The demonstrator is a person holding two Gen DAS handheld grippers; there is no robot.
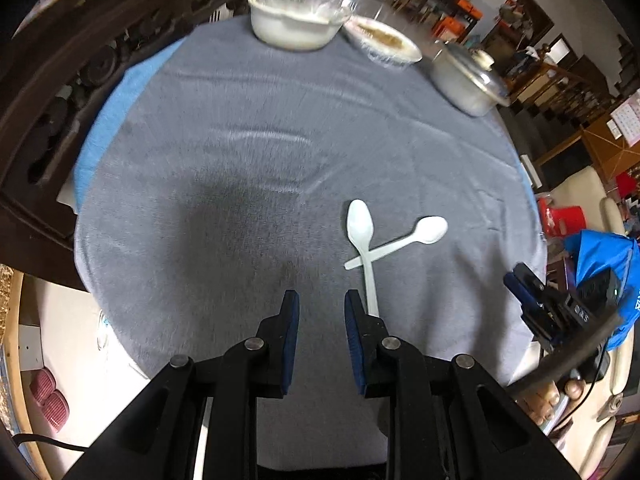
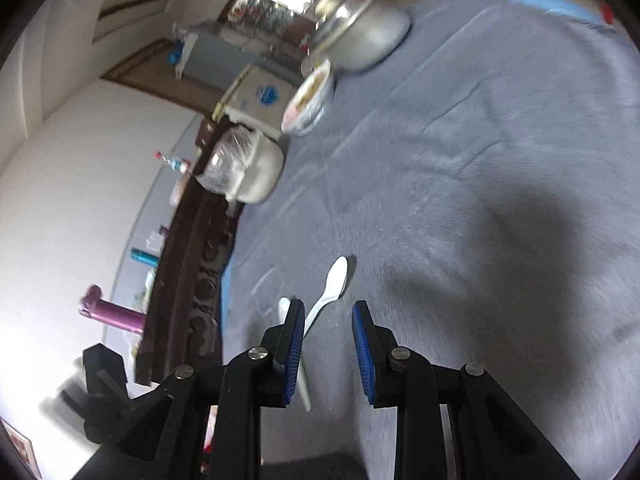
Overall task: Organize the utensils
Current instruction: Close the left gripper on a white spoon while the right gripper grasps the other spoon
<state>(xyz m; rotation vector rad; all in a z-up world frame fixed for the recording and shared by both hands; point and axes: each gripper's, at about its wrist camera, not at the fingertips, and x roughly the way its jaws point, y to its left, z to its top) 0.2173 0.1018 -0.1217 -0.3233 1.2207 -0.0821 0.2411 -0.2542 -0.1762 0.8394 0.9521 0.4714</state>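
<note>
Crossing white spoons (image 1: pixel 366 240) show whole only leftward — both tongs (image 1: pixel 322 300) (image 2: pixel 326 308) released, empty.

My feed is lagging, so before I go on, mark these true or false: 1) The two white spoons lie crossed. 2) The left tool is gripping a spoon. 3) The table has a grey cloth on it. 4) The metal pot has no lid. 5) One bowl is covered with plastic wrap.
1) True: the two white spoons cross at their handles.
2) False: the left tool has nothing between its pads; the spoons lie on the cloth beside it.
3) True: the grey cloth covers the table.
4) False: the metal pot has its lid on.
5) True: the white bowl has plastic wrap over its top.
</note>
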